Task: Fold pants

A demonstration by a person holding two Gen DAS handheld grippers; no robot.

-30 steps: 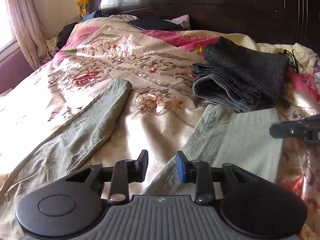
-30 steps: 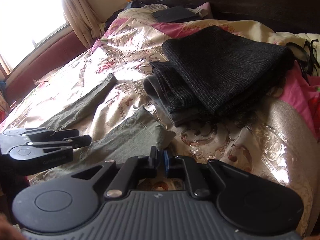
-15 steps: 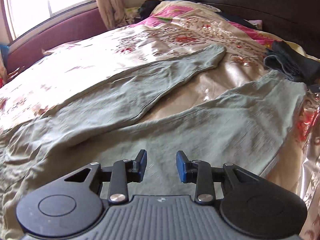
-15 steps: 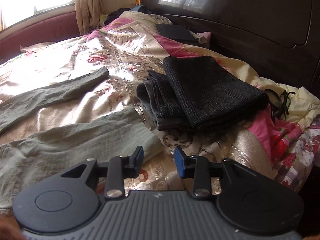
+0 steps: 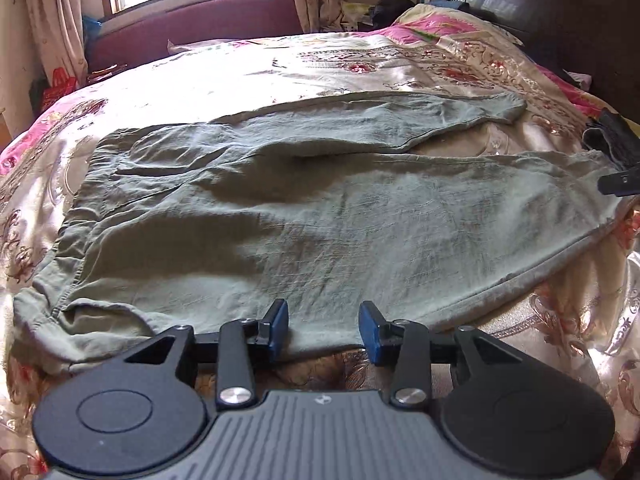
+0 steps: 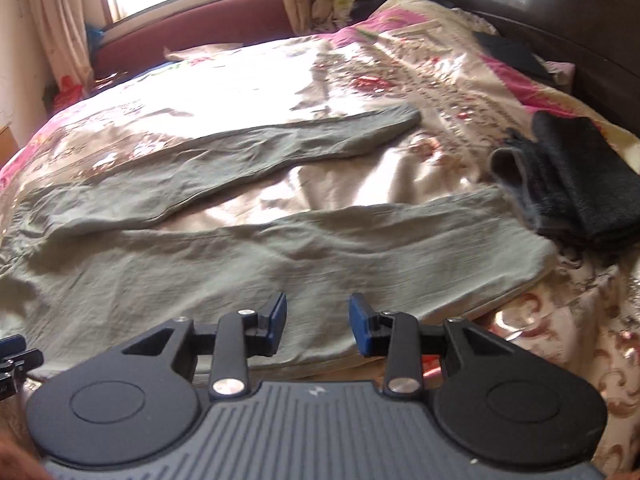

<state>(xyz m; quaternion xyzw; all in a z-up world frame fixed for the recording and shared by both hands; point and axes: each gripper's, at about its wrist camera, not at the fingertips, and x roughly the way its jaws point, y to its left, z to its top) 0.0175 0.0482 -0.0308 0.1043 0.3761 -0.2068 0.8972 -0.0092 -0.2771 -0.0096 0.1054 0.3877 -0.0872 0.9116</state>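
Observation:
Grey-green pants [image 5: 320,216] lie spread flat on the bed, waistband at the left, two legs reaching right and splayed apart. They also show in the right wrist view [image 6: 280,248]. My left gripper [image 5: 323,330] is open and empty, just over the near edge of the near leg close to the hip. My right gripper [image 6: 317,326] is open and empty at the near edge of the same leg, further toward the cuff. Part of my right gripper shows at the right edge of the left wrist view [image 5: 620,182].
The bed has a floral cream and pink cover [image 5: 304,68]. A stack of folded dark clothes [image 6: 572,184] lies just past the near leg's cuff. A dark headboard [image 6: 560,0] is at the right, a maroon window bench [image 5: 192,28] beyond the bed.
Both grippers have swung left, from the cuffs and dark stack to the whole pants. The right gripper, shut a second ago, has opened. The left stayed open.

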